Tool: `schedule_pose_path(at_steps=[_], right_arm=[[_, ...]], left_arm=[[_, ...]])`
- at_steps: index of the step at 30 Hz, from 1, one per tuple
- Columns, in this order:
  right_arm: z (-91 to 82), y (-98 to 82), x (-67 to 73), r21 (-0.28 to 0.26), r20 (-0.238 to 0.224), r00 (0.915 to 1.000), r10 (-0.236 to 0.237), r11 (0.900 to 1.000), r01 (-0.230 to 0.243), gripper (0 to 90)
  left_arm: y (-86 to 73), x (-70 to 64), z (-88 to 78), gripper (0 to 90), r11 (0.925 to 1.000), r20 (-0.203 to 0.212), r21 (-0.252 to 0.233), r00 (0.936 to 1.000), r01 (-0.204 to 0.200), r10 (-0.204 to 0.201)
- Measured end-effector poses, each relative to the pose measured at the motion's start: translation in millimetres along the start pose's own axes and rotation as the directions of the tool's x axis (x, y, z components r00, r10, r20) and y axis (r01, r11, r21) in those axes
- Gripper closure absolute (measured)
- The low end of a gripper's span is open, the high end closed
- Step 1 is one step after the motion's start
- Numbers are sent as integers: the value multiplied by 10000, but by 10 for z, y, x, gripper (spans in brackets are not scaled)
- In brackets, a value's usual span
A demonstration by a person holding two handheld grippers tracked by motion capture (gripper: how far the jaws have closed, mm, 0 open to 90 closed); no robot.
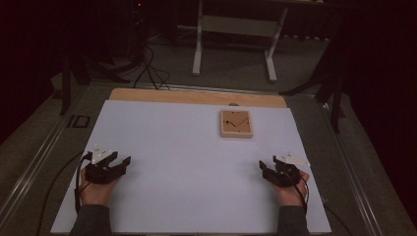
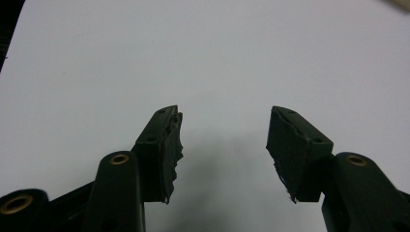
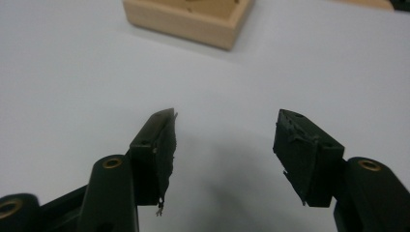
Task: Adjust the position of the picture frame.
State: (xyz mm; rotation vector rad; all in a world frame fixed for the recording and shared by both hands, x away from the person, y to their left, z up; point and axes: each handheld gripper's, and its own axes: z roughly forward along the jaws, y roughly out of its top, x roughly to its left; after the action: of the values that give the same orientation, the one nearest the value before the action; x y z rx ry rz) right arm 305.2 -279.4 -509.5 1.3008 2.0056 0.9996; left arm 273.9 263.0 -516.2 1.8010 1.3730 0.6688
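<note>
Wood of the shallow tray (image 1: 236, 123) is judged stiff and light; its raised rim is best pinched. Left gripper (image 1: 124, 162) and right gripper (image 1: 263, 168) are held released, empty.

hand-held gripper: 2 — left (image 1: 124, 162), right (image 1: 264, 168) | wooden box (image 1: 236, 123): 1 | white board (image 1: 172, 157): 1 | table (image 1: 196, 96): 1

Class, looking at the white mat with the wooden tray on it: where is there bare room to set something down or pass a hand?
The white mat is bare between the left gripper and right gripper, both open, and left of the wooden tray. The narrow strip between the tray and the mat's far edge is the only tight spot.
</note>
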Motion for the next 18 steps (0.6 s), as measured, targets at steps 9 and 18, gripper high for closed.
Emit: schedule_pose_path(at_steps=[9, 18], right_arm=[[-29, 28, 74, -286, 37, 9992, -388, 9988, 389, 404], [-45, 26, 47, -427, 40, 9998, -202, 9989, 204, 403]], left_arm=[[19, 21, -37, 457, 9997, -132, -244, 9999, 51, -54], [26, 13, -27, 454, 9999, -277, -137, 9996, -47, 44]])
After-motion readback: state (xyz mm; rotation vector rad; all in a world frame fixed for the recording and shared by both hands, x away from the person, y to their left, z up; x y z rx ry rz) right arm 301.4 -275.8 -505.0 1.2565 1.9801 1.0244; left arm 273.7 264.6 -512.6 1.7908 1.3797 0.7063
